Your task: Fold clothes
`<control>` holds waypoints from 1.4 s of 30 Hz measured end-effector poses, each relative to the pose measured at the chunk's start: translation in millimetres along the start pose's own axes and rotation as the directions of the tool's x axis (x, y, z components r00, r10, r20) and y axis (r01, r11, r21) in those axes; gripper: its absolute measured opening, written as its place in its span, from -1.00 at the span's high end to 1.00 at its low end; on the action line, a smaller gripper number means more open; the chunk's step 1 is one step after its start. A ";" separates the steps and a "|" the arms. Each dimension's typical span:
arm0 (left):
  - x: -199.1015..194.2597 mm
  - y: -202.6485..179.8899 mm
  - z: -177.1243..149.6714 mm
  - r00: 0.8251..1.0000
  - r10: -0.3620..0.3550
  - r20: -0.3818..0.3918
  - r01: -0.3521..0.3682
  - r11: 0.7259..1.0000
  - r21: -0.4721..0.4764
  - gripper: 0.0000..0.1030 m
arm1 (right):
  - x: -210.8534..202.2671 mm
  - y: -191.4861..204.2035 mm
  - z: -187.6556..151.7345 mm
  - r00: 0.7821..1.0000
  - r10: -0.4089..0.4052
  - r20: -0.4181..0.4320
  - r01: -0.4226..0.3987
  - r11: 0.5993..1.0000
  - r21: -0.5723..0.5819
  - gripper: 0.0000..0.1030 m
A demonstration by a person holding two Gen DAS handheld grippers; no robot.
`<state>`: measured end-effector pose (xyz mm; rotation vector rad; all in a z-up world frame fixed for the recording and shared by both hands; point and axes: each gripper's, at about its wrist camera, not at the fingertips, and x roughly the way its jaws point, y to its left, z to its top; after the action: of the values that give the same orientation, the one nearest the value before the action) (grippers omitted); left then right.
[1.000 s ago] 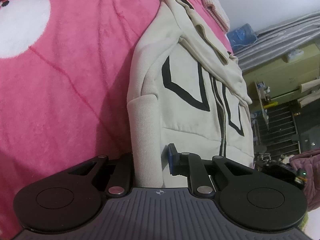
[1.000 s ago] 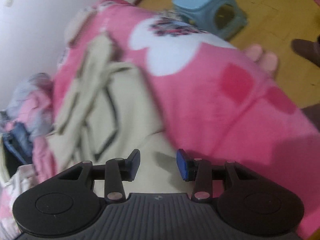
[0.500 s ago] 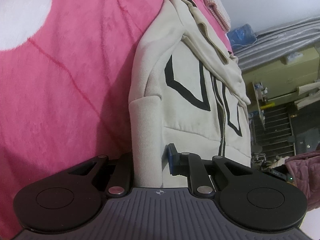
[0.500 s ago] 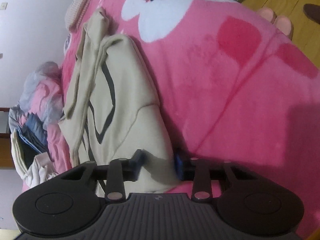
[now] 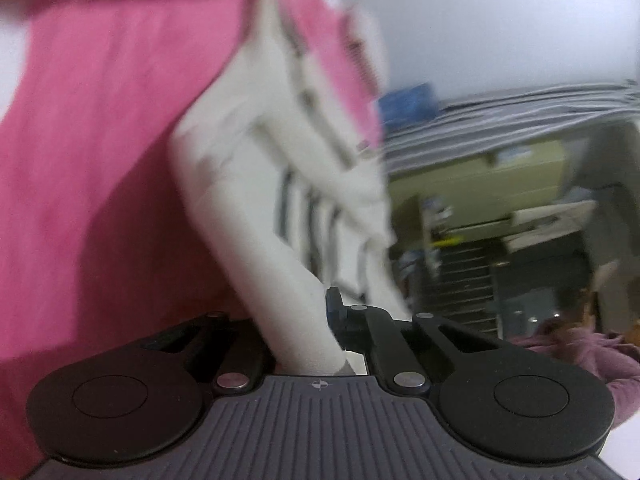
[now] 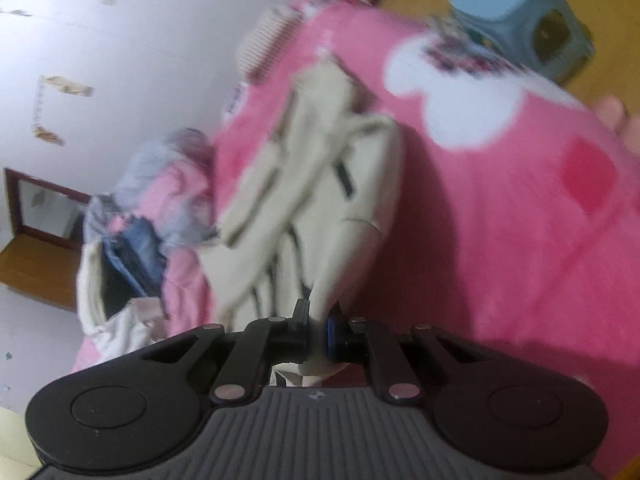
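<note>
Left tool (image 5: 300, 332) clamped on cream jacket (image 5: 280, 208) hem. Right tool (image 6: 318, 336) closing, pinching same jacket's hem. Jacket lies on pink blanket (image 6: 500, 220); frames blurred.

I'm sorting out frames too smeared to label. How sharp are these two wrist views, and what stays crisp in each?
Left wrist view: heavy motion blur smears the cream zip-up hoodie with black stripes and the pink fleece blanket; only the left gripper is crisp. Right wrist view: the same hoodie and the blue plastic stool are softly blurred, while the right gripper stays sharp.
</note>
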<state>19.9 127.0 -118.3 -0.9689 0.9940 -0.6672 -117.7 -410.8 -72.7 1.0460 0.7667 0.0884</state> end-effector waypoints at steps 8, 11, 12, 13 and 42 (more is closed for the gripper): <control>27.6 -29.7 65.4 0.995 -0.037 0.094 0.029 0.996 0.087 0.93 | 17.3 43.2 61.6 0.989 0.102 0.104 -0.095 0.993 -0.067 0.84; 41.9 -34.6 92.2 0.994 -0.026 0.108 0.015 0.994 0.105 0.93 | 39.9 56.0 90.4 0.988 0.117 0.105 -0.108 0.990 -0.087 0.84; 47.2 -36.1 101.8 0.994 -0.020 0.109 0.008 0.994 0.110 0.93 | 49.0 59.3 100.2 0.987 0.119 0.104 -0.110 0.990 -0.091 0.84; 51.8 -37.2 109.8 0.994 -0.014 0.109 0.001 0.993 0.118 0.93 | 58.3 62.4 110.1 0.987 0.121 0.104 -0.111 0.989 -0.095 0.84; 128.4 26.0 221.8 0.964 -0.041 0.263 0.117 0.952 -0.283 -0.02 | 195.5 -61.9 219.9 0.907 0.238 0.348 -0.355 0.876 0.327 0.15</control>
<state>275.8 111.5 -143.4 -1.3300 0.8426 -0.4513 143.6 -526.4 -166.3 1.5127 0.3418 0.0438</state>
